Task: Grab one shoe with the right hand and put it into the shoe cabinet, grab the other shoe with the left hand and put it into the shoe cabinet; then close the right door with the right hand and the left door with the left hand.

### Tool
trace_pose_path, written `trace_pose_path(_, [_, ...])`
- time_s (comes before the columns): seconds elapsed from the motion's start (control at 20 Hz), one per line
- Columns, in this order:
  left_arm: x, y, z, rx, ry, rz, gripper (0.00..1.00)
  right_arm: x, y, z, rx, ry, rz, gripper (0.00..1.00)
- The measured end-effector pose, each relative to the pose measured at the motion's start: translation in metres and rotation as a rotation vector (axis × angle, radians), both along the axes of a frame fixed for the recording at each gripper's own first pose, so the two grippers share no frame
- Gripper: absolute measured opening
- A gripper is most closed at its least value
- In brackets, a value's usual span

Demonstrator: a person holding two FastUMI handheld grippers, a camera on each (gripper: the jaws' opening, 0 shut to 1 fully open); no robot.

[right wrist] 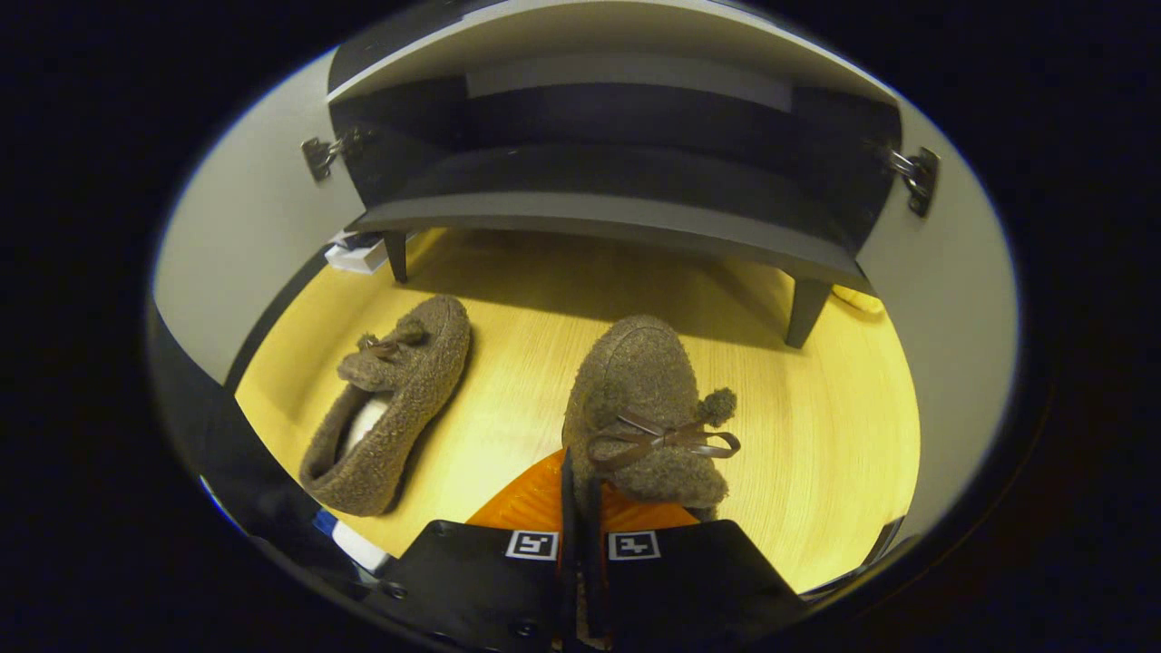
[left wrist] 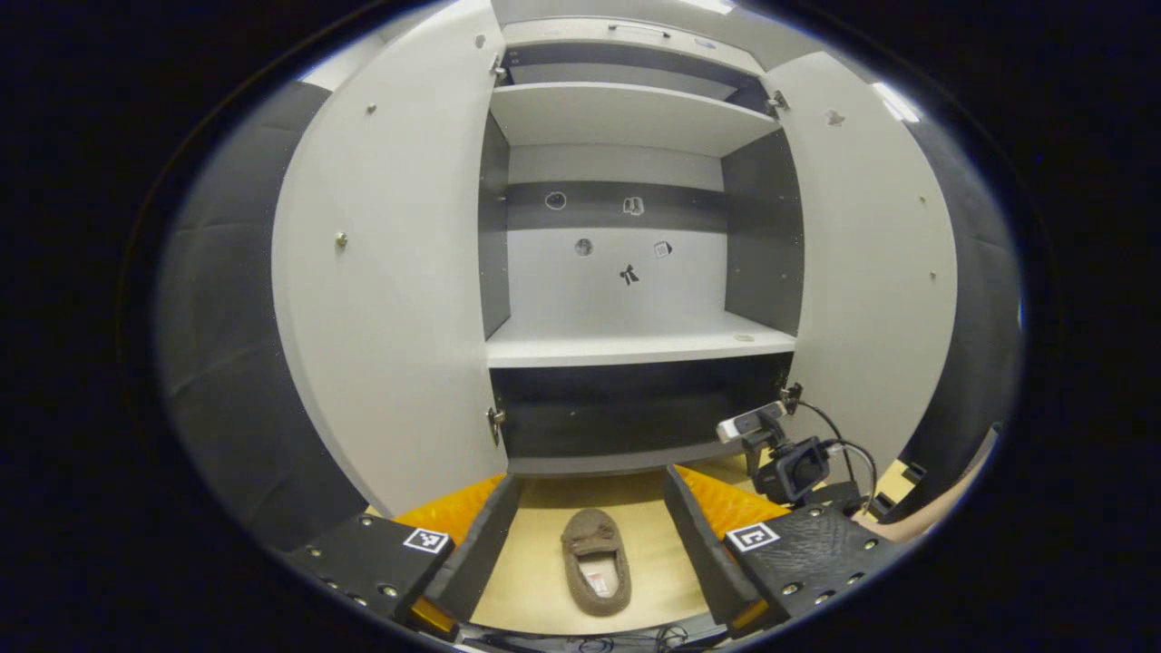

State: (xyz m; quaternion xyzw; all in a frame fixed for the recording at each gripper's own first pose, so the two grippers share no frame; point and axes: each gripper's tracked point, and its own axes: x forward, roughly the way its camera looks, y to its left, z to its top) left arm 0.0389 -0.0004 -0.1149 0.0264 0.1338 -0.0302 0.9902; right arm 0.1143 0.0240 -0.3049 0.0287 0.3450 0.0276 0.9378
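Wooden floor (right wrist: 508, 363) before the shoe cabinet (left wrist: 626, 340), doors wide open.
Right gripper (right wrist: 580, 508) clamps one slipper (right wrist: 646, 408) by its heel edge (second slipper (right wrist: 395, 404) beside); left gripper (left wrist: 590, 521) spread.

Hidden and cut-off parts of the two views

In the right gripper view the near shoe (right wrist: 646, 399) has its heel hidden behind the closed fingers, and the cabinet (right wrist: 599, 213) is cut off above its bottom shelf. In the left gripper view small marks (left wrist: 629, 274) on the cabinet's back panel are too small to tell, and a forearm (left wrist: 943, 503) is cut off at the right edge
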Motion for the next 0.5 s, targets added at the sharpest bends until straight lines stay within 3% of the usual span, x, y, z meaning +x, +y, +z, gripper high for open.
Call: trace_pose_path(0.5, [-0.016, 0.007, -0.004, -0.01, -0.023, -0.06, 0.94, -0.056, 0.003, 0.065, 0.023, -0.084, -0.003, 0.06])
